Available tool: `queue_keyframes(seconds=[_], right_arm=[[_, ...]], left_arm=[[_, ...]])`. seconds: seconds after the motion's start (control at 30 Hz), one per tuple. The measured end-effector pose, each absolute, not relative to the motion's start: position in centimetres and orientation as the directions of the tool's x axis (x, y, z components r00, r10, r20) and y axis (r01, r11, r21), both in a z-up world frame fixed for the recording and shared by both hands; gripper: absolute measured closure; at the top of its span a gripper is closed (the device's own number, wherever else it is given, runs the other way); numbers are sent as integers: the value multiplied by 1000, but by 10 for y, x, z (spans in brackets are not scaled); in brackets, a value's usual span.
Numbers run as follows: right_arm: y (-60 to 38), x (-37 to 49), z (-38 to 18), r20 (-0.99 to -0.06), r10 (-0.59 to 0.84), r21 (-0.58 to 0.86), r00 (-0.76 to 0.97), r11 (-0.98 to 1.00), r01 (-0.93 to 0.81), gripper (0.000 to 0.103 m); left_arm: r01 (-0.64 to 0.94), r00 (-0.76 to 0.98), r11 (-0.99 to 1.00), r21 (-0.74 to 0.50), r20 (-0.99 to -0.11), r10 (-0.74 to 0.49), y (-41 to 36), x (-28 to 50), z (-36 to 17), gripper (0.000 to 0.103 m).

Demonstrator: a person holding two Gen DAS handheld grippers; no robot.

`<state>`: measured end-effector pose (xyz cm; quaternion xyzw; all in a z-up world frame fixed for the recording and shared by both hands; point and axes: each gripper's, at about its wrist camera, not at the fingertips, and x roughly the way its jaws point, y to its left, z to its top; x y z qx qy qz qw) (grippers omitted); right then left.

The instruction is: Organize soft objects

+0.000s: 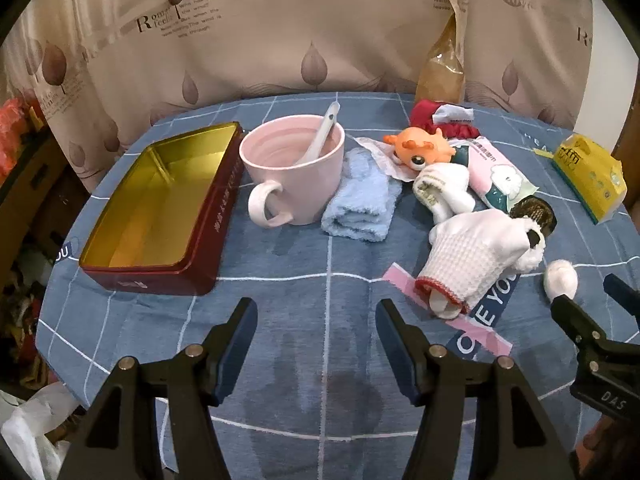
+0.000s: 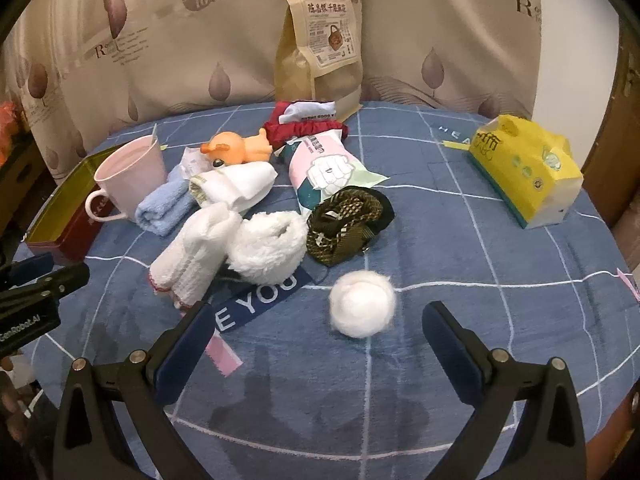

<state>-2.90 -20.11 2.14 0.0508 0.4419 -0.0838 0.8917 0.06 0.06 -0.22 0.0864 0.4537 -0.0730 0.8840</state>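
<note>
An open red tin [image 1: 160,208] with a gold inside stands empty at the table's left. Soft things lie in a heap to its right: a folded blue towel [image 1: 360,204], a white knit glove [image 1: 476,256], white socks [image 1: 440,190], a fluffy white piece [image 2: 272,246], a red cloth [image 1: 444,122] and an orange toy [image 1: 420,150]. A white fluffy ball [image 2: 362,304] lies alone, just ahead of my open, empty right gripper [image 2: 320,336]. My left gripper [image 1: 316,328] is open and empty above bare cloth, in front of the tin and the glove.
A pink mug [image 1: 296,172] with a white spoon stands between tin and towel. A wet-wipe pack [image 2: 328,168], a brown patterned pouch [image 2: 348,224], a yellow tissue pack [image 2: 528,172] and a tall paper snack bag [image 2: 320,48] stand further back. A curtain hangs behind.
</note>
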Motion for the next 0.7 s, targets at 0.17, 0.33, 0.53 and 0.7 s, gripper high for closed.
queue_keyframes(seconds=[0.17,0.33,0.53,0.7], right_arm=[[-203,-29,19,-803,-79,47,590,980,195,0],[-203,-28,18,-806,-79,47,587,979,197,0],[-200,-28,17,-810,-89,28,580,982,189,0],[-198,-27,17,-812,-100,8,575,983,183,0]], left_arm=[[195,581,976,99,-813,-34,3,1,-1,40],[200,578,974,109,-816,-27,3,1,-1,40],[190,570,975,113,-821,-16,4,3,-3,40],[194,557,975,112,-830,-16,4,3,-5,40]])
